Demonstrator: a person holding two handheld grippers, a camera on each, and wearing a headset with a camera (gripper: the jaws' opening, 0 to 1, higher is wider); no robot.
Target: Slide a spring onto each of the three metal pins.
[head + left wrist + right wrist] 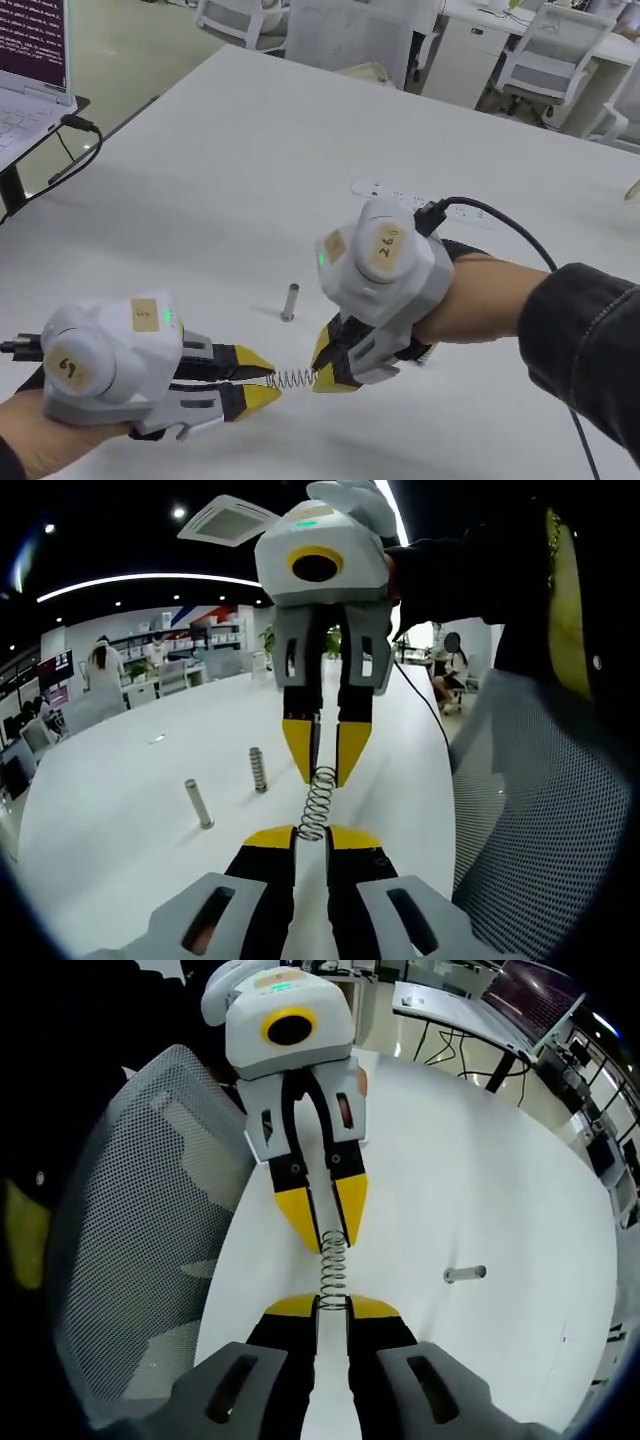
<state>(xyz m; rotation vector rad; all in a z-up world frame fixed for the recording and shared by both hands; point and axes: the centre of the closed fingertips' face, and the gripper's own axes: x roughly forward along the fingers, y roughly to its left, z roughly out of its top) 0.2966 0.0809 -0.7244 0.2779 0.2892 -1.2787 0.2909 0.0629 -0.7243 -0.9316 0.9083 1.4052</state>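
Spring [292, 378] spans the gap, left claw [266, 383] and right claw [322, 370] each pinched on an end. It looks light, floppy, easily kinked, so hold one end gently.

The spring [291, 379] is bright coiled metal wire, the pin [289, 302] dull grey metal, the tabletop [250, 150] smooth matt white, the left gripper [263, 381] and right gripper [325, 366] smooth white plastic shells with matt yellow-and-black jaw tips, the chair back [140, 1210] open grey mesh, and the sleeve [585, 330] dark woven cloth
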